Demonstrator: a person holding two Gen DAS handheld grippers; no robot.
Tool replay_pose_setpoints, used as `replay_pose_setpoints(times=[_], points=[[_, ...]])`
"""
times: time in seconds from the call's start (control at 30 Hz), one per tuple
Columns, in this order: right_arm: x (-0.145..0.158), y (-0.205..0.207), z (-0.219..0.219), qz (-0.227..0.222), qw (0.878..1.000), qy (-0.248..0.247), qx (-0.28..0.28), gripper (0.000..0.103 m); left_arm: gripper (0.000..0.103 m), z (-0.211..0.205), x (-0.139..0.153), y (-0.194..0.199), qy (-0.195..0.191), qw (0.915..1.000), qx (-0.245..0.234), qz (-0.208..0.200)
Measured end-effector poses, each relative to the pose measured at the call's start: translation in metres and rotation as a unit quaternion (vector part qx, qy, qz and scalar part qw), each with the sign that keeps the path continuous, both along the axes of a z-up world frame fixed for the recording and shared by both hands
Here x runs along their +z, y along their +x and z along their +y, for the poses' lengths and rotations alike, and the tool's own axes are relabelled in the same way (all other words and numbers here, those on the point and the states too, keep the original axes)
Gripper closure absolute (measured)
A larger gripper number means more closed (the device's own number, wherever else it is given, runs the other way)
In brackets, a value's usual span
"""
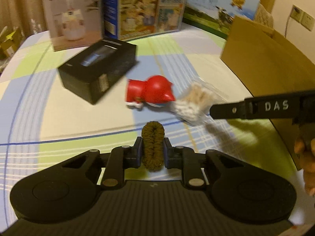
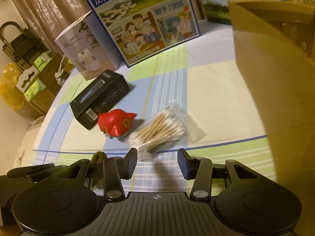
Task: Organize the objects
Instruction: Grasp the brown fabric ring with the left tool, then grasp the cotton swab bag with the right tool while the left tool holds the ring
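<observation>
My left gripper [image 1: 153, 144] is shut on a brown hair scrunchie [image 1: 153, 137], held above the checked cloth. A red toy figure [image 1: 150, 92] lies on its side ahead of it, with a clear bag of cotton swabs [image 1: 194, 102] to its right. The right gripper [image 1: 214, 111] reaches in from the right beside that bag. In the right wrist view my right gripper [image 2: 157, 158] is open, with the bag of cotton swabs [image 2: 163, 130] just ahead of its fingertips and the red toy [image 2: 116, 123] to the left. The scrunchie [image 2: 99, 156] peeks over the left gripper's body.
A black product box [image 1: 96, 68] lies left of the toy. A white box [image 1: 69, 15] and two printed milk cartons [image 1: 149, 7] stand at the back. An open brown cardboard box [image 2: 275, 78] fills the right side. A hand [image 1: 307, 161] shows at the right edge.
</observation>
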State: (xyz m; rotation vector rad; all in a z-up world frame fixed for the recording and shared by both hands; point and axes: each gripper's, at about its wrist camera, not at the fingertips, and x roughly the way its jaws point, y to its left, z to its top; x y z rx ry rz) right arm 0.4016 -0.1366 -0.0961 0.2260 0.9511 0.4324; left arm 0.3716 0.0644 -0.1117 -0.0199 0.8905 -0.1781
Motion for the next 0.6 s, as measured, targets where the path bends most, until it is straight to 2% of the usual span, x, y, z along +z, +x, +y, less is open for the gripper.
replay_pose_setpoints(times=[0.03, 0.1, 0.17, 0.43, 0.6], points=[[-0.002, 0.001, 0.003, 0.002, 1.0, -0.001, 0.001, 0.058, 0.086, 0.003, 0.0, 0.0, 0.0, 1.0, 0.004, 0.0], [-0.006, 0.004, 0.01, 0.004, 1.0, -0.01, 0.003, 0.046, 0.086, 0.009, 0.0, -0.001, -0.002, 0.9999, 0.012, 0.0], [-0.011, 0.007, 0.016, -0.002, 1.0, -0.022, 0.001, 0.042, 0.086, 0.012, -0.002, 0.0, -0.004, 0.9998, 0.018, 0.001], [-0.019, 0.032, 0.027, -0.036, 0.998, -0.036, -0.033, 0.039, 0.086, 0.018, -0.003, 0.0, -0.014, 0.9995, 0.028, 0.002], [-0.023, 0.036, 0.047, -0.075, 0.993, -0.086, -0.009, 0.038, 0.086, 0.019, -0.004, -0.001, -0.014, 0.9995, 0.027, 0.001]])
